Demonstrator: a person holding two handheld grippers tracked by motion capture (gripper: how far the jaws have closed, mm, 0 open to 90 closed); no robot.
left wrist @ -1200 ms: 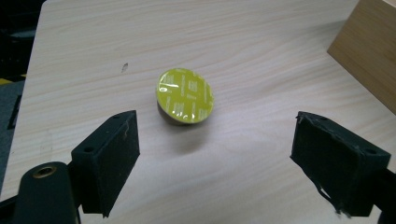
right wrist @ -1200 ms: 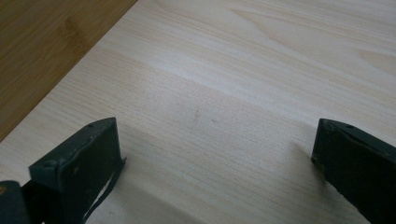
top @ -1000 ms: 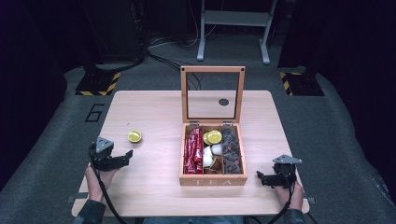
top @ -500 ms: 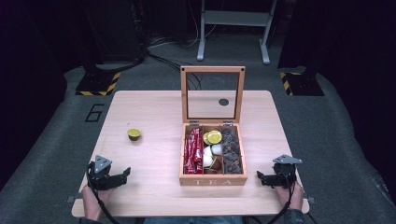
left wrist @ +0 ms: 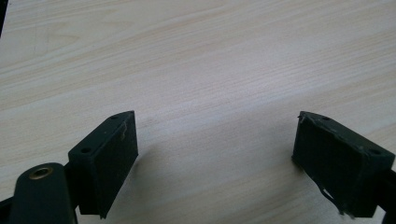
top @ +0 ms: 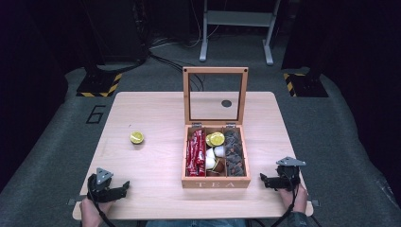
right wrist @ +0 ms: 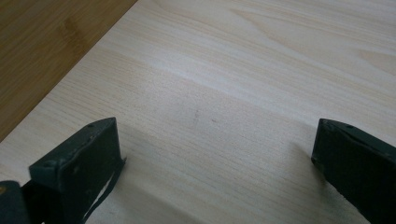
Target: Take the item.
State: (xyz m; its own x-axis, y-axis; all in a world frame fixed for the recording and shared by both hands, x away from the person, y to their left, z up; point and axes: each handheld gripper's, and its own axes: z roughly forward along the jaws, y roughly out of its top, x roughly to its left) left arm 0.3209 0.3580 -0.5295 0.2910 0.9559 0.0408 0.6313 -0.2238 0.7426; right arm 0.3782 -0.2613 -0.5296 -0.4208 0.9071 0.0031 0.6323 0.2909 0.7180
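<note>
1. High view: the small round yellow-green capsule (top: 137, 137) sits alone on the pale wooden table (top: 156, 109), left of centre in the frame. It's well apart from the open wooden tea box (top: 216, 183) with its glass-paned lid (top: 215, 71) standing upright. The left gripper (top: 125, 186) is down at the lower left and the right gripper (top: 263, 178) at the lower right. Both are low by the near edge of the table with nothing in them.

2. Our read is that the step in hand is just parking both hands. To do it well we'd keep the claws low, level and clear of the box front, so nothing gets nudged.

3. Left gripper view: the left gripper (left wrist: 215, 158) has its jaws spread wide. They've just been opening a bit further, and between them there's only bare table (left wrist: 201, 70). If the capsule is the next thing to grab, that's a good width. We'd come at it from the side and close gently, since a round thing probably rolls.

4. Right gripper view: the right gripper (right wrist: 215, 163) is wide open too, with bare table (right wrist: 261, 70) between the jaws. The darker wood in the upper left corner looks like the tea box (right wrist: 42, 42) wall, near it. We'd avoid swinging that hand inward.
</note>
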